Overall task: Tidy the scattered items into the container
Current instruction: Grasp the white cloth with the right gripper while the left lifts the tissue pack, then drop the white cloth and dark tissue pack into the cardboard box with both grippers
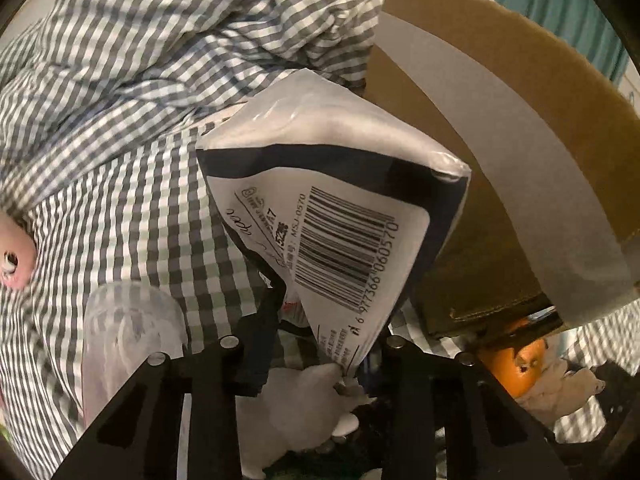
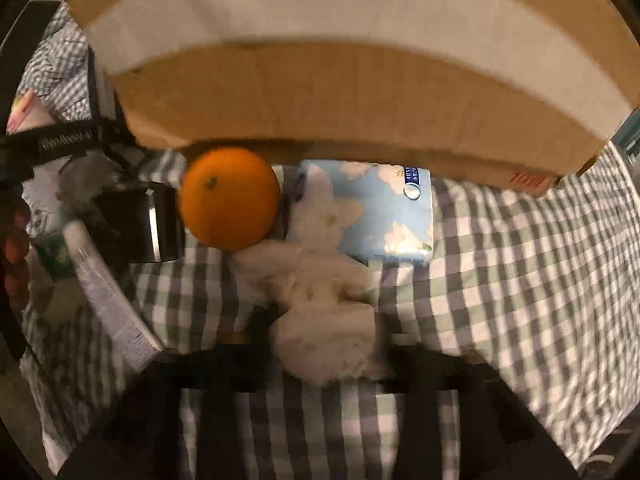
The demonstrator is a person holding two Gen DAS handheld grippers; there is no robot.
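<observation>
My left gripper is shut on a white and navy plastic packet with a barcode, held up above the checked bedding beside the cardboard box. My right gripper is shut on a white fluffy plush toy, low over the bedding in front of the box. An orange lies just ahead of the plush, at the box's base. It also shows in the left wrist view. A blue flowered tissue pack lies to its right.
Grey and white checked bedding covers the surface, bunched up at the back. A black roll, a white tube and small items lie at the left. A pink toy is at the far left.
</observation>
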